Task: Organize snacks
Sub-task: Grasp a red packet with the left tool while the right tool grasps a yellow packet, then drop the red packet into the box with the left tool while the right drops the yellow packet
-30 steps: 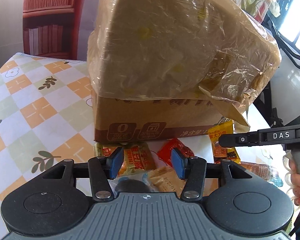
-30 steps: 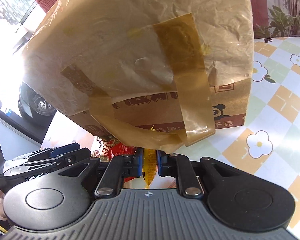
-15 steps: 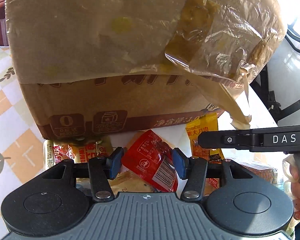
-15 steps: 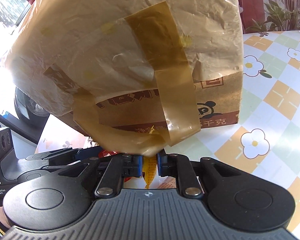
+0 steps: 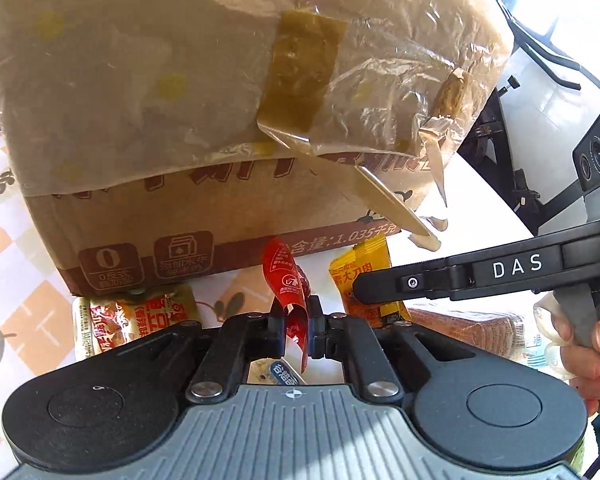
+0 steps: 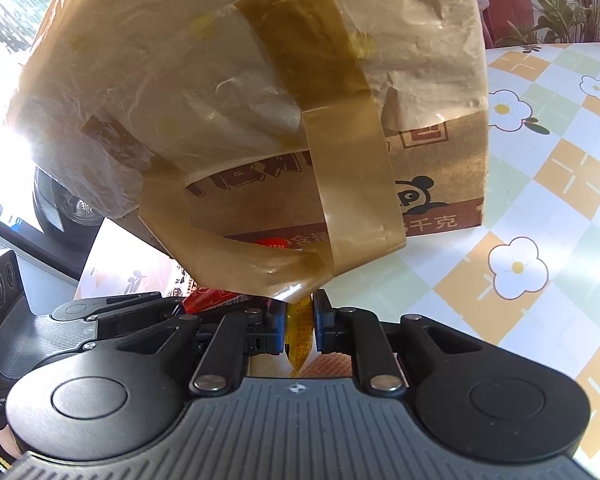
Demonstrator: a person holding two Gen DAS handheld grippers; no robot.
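Red snack packet (image 5: 290,280) clenched in left fingers (image 5: 278,322), yellow packet (image 6: 299,330) in right fingers (image 6: 322,326), both half hidden.

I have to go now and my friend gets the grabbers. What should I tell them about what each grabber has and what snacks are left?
Left gripper: shut on the red snack packet, pinched upright in front of the cardboard box.
Right gripper: shut on a yellow snack packet, close under the loose tape hanging off the box.
On the table, not yet picked up: a beige and red packet by the box's corner, a yellow packet beside the red one, a blue-labelled one under the left gripper.
Done: two packets gripped.
Left: put both where they belong, then collect the rest. Where they go isn't visible.
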